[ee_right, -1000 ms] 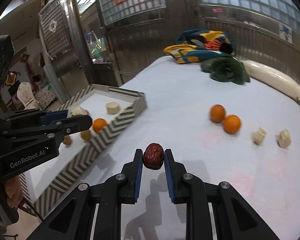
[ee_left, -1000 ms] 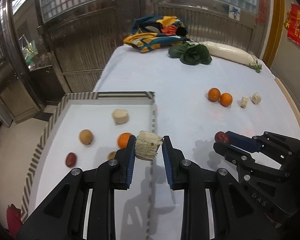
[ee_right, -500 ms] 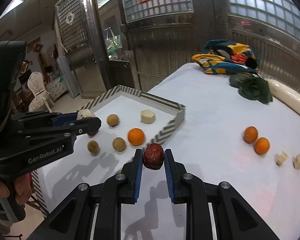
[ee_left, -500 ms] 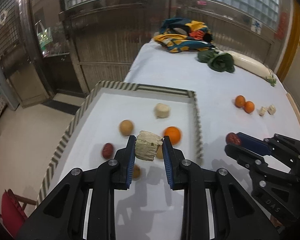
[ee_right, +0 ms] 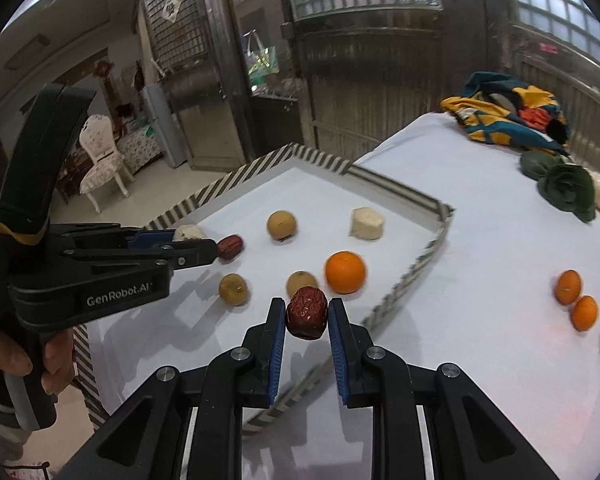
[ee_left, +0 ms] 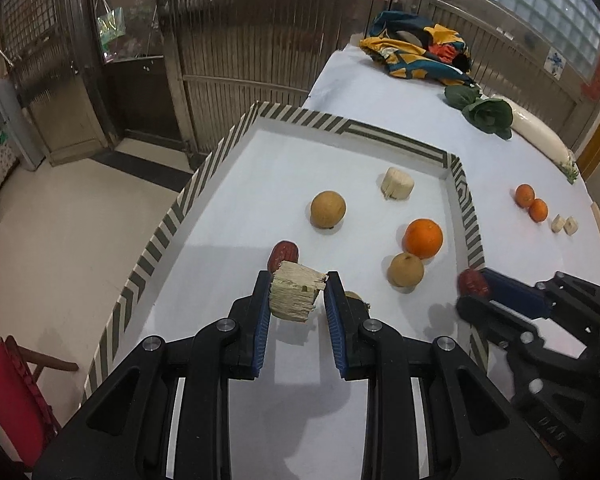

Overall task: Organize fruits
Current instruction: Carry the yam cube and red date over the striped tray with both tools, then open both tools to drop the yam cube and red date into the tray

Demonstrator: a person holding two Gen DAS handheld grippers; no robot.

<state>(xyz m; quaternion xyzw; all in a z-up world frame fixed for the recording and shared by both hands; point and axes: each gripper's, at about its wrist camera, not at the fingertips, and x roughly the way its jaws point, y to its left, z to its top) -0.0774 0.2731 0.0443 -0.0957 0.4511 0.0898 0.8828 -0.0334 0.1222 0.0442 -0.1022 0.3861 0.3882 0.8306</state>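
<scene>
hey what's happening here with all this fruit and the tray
A person is sorting fruit into a striped-edged tray using a hand-held claw in each hand. The left claw is shut on a pale fibrous chunk over the tray, and the right claw is shut on a wrinkled red date at the tray's near edge. The tray holds an orange, another date and some brownish round fruits. Two small oranges sit on the table.
</scene>
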